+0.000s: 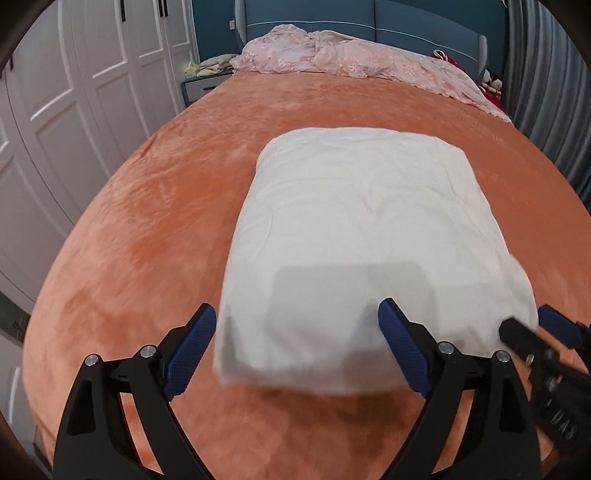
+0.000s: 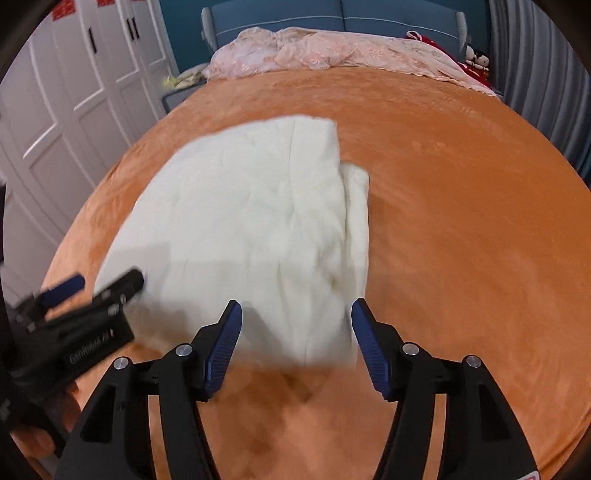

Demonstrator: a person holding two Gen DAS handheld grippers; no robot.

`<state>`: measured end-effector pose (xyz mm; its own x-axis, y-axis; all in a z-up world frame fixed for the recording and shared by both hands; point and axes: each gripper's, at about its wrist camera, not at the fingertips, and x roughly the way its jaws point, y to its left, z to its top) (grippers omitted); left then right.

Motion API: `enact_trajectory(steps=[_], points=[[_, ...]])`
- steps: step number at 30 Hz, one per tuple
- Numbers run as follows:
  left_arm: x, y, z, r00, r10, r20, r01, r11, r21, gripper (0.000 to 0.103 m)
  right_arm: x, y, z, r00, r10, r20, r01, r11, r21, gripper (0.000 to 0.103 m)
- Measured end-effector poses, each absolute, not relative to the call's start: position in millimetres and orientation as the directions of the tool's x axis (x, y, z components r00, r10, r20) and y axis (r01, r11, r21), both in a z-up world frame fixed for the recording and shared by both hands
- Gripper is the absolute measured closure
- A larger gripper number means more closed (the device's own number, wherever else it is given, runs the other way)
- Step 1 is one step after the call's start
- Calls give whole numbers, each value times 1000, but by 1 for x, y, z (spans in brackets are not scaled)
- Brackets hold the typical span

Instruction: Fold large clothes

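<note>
Right at the bottom of the left wrist view, the left gripper (image 1: pixel 297 345) has its blue-padded fingers (image 1: pixel 190 345) spread wide, and the near edge of the folded white garment (image 1: pixel 364 236) sits in the gap between them. The pads are not pressing on it; the cloth simply lies there on the bed. Over on the right wrist view, the right gripper (image 2: pixel 295 341) shows the same story: fingers apart, nothing pinched, the near right corner of the bundle just ahead of the tips. Each tool is visible from the other's camera, flanking the garment's near corners.

Now the garment itself: a compact, thick rectangle, layers stacked, resting flat on the orange bedspread (image 1: pixel 147 206) around the middle of the bed. From the right side you can see a lower layer peeking out along the right edge (not quite flush, that one). To my eye the folding is essentially done; what could remain is a tidy-up of that offset edge, or perhaps one more fold.

Further back, a rumpled pink quilt (image 1: pixel 332 55) is heaped against the blue headboard (image 1: pixel 406 22), with white wardrobe doors (image 1: pixel 74 92) off to the left.
</note>
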<state>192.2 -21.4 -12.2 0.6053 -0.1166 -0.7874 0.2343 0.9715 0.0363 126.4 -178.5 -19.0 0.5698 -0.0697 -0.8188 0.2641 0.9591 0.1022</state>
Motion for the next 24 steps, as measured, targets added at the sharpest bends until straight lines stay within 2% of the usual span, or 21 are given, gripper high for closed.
enact_trajectory(steps=[3, 7, 13, 24], points=[[169, -21, -8, 599, -100, -795, 246, 967, 64, 16, 101, -168, -21, 552, -77, -830, 264, 961, 87, 42], [141, -17, -3, 599, -100, -795, 253, 965, 69, 16, 70, -158, -21, 562, -88, -822, 270, 959, 82, 34], [101, -8, -4, 592, -98, -800, 248, 967, 65, 16, 34, -156, -15, 594, -112, -796, 286, 955, 80, 29], [59, 7, -11, 583, -76, -809, 228, 971, 73, 16, 1, -149, -11, 610, -123, -783, 275, 959, 64, 27]])
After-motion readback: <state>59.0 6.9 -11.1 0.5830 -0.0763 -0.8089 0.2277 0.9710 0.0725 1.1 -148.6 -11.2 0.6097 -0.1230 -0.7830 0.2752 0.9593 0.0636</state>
